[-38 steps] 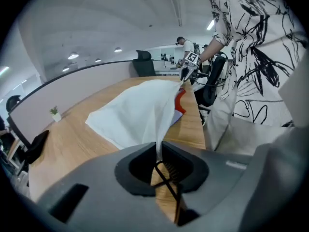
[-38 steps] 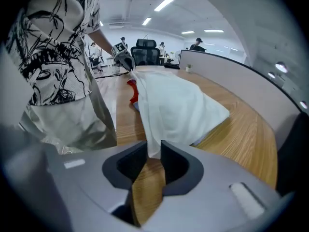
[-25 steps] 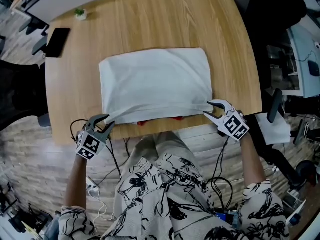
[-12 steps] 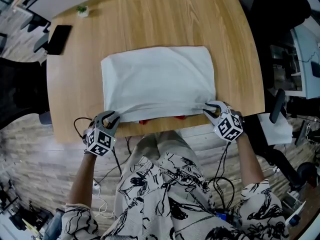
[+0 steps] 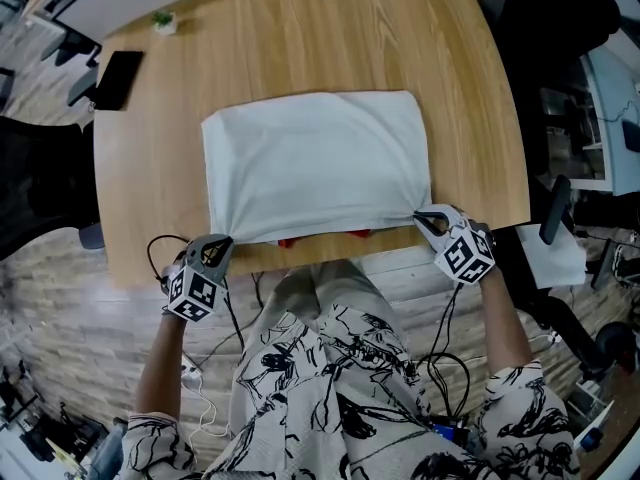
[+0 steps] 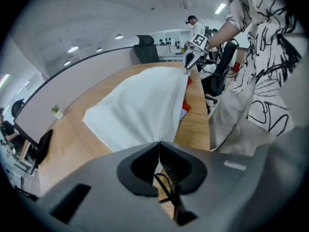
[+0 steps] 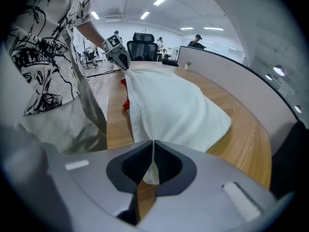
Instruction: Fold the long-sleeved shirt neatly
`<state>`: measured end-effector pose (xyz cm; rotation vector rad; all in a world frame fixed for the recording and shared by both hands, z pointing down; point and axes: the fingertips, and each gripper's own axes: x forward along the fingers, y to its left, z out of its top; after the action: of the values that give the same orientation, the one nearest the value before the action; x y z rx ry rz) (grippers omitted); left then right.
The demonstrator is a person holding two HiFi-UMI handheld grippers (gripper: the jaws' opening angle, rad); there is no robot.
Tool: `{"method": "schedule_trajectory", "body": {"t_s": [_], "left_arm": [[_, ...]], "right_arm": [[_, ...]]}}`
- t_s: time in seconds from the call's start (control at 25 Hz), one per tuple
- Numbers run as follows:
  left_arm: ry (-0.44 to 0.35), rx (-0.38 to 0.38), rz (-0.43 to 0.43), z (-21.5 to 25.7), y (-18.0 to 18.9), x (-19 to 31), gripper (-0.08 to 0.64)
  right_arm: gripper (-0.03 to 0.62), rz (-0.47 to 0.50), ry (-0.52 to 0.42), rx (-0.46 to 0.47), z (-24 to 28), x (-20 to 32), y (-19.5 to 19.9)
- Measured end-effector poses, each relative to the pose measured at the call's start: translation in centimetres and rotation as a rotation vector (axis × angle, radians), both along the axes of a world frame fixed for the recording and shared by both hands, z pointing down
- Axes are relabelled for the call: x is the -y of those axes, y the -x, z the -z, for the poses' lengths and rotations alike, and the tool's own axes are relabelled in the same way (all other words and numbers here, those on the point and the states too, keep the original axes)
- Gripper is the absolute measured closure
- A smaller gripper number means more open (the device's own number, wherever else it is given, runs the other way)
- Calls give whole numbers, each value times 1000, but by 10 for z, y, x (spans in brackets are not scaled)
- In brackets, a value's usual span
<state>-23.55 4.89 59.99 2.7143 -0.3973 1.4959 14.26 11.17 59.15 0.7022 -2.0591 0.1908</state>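
Note:
The white long-sleeved shirt (image 5: 315, 163) lies folded into a rectangle on the wooden table (image 5: 300, 38), with bits of red print (image 5: 357, 234) peeking out at its near edge. My left gripper (image 5: 218, 244) pinches the near left corner; its jaws have just been closing and now meet on the cloth (image 6: 140, 105), as the left gripper view (image 6: 158, 143) shows. My right gripper (image 5: 425, 218) has likewise just closed on the near right corner, with white fabric (image 7: 174, 105) caught between the jaws (image 7: 153, 142). The near edge is pulled taut between the two.
A black phone (image 5: 115, 81) and a small potted plant (image 5: 163, 23) sit at the table's far left. A black office chair (image 5: 545, 28) stands off the right side. Cables hang below the near table edge by my legs.
Both grippers' jaws went from open around the shirt's near corners to shut on them. The near edge of the shirt is now drawn straighter between them.

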Motion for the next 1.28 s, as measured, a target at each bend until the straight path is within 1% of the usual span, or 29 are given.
{"method": "schedule_trajectory", "body": {"t_s": [0.12, 0.24, 0.28, 0.32, 0.4, 0.44, 0.48, 0.56, 0.64, 0.72, 0.8, 0.84, 0.88, 0.92, 0.96, 1.0, 1.08, 1.2, 1.28], "left_arm": [[5, -7, 11, 0, 5, -1, 548], [26, 10, 30, -7, 10, 2, 545], [43, 11, 34, -9, 11, 2, 540], [67, 9, 33, -11, 10, -1, 518], [110, -6, 22, -6, 9, -8, 435], [120, -20, 16, 1, 6, -10, 401], [120, -39, 11, 10, 0, -11, 372], [94, -75, -4, 24, -19, -10, 378], [47, -75, -38, 25, -39, -10, 398], [-7, -39, -71, 17, -51, -11, 429], [-46, 9, -97, 7, -58, -12, 447], [-54, 28, -105, 2, -60, -12, 449], [-60, 42, -111, -2, -61, -12, 460], [-67, 54, -117, -5, -61, -11, 491], [-75, 62, -124, -6, -60, -10, 516], [-79, 66, -131, -6, -59, -9, 545], [-58, 47, -134, 1, -58, -9, 546], [5, -17, -126, 16, -57, -13, 546], [35, -24, -120, 15, -53, -15, 546]], "right_arm": [[568, -15, 5, 14, 2, -3, -6], [564, -30, 43, 7, -6, -4, -10], [551, -35, 57, 5, -8, -5, -11], [530, -37, 71, 6, -8, -6, -12], [445, -35, 85, 34, -1, -9, -8], [403, -32, 79, 60, 6, -8, -2], [385, -31, 61, 90, 14, -5, 6], [419, -22, 14, 123, 26, 4, 23], [449, 12, -10, 110, 24, 8, 40], [451, 48, -18, 80, 15, 8, 54], [462, 67, -31, 38, 7, 9, 60], [484, 71, -39, 16, 3, 10, 60], [527, 72, -47, 1, 1, 11, 59], [565, 71, -51, -4, 0, 12, 59], [568, 71, -49, 0, 1, 12, 58], [571, 74, -43, 9, 3, 11, 59], [572, 78, -37, 43, 10, 10, 61], [574, 66, -13, 134, 25, 7, 61], [574, 60, 13, 146, 23, 4, 58]]}}
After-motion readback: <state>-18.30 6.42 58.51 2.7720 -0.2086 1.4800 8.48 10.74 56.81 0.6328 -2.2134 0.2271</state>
